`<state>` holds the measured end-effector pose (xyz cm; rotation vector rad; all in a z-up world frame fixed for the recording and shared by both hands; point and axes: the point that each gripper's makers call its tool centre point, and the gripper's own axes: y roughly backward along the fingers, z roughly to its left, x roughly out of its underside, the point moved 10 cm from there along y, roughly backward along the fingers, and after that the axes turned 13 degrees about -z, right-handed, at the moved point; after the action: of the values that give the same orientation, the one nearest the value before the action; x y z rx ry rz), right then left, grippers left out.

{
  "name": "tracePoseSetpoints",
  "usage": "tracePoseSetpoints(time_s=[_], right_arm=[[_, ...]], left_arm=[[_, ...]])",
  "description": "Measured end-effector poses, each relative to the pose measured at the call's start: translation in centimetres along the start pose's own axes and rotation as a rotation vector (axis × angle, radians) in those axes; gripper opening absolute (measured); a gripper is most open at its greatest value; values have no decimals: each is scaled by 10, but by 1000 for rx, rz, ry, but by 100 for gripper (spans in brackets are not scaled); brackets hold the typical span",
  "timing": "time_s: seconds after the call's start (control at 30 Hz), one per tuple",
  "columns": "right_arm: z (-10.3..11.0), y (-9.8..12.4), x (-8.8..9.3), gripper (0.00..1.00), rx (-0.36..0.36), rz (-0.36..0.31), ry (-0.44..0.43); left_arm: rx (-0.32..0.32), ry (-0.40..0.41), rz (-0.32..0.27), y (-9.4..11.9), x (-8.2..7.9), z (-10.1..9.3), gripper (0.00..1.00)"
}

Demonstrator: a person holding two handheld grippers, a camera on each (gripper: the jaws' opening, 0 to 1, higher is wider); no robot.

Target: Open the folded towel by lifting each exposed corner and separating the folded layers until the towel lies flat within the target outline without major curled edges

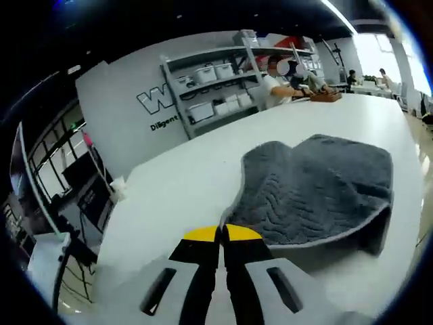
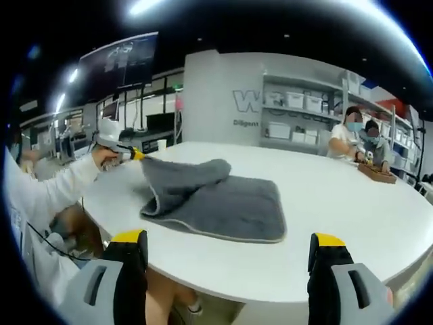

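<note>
A grey towel (image 1: 318,183) (image 2: 223,203) lies on the white table (image 1: 189,183) (image 2: 338,203), still partly folded, with one layer pulled up and back. My left gripper (image 1: 220,233) is shut on the towel's corner, whose light hem runs off from the yellow tips. In the right gripper view that left gripper (image 2: 130,154) holds the raised corner at the table's left edge, a hand in a white sleeve behind it. My right gripper (image 2: 229,238) stands wide open in front of the table's near edge, with nothing between its fingers.
Two people (image 2: 358,139) sit at the table's far side with a wooden box (image 2: 377,175). Grey shelves with white bins (image 1: 213,84) (image 2: 298,115) line the back wall. The person's sleeve and body (image 2: 47,203) are at the left.
</note>
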<state>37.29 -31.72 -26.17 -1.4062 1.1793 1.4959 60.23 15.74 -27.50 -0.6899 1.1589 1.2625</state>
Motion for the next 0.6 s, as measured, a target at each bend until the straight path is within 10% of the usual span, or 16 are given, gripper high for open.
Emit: tracePoseSetpoints(time_s=[0.23, 0.6], right_arm=[[5, -14, 5, 99, -31, 44, 0], [7, -25, 13, 99, -10, 110, 15]], left_arm=[[-118, 102, 92, 72, 63, 54, 2], [-204, 152, 168, 147, 112, 73, 2]])
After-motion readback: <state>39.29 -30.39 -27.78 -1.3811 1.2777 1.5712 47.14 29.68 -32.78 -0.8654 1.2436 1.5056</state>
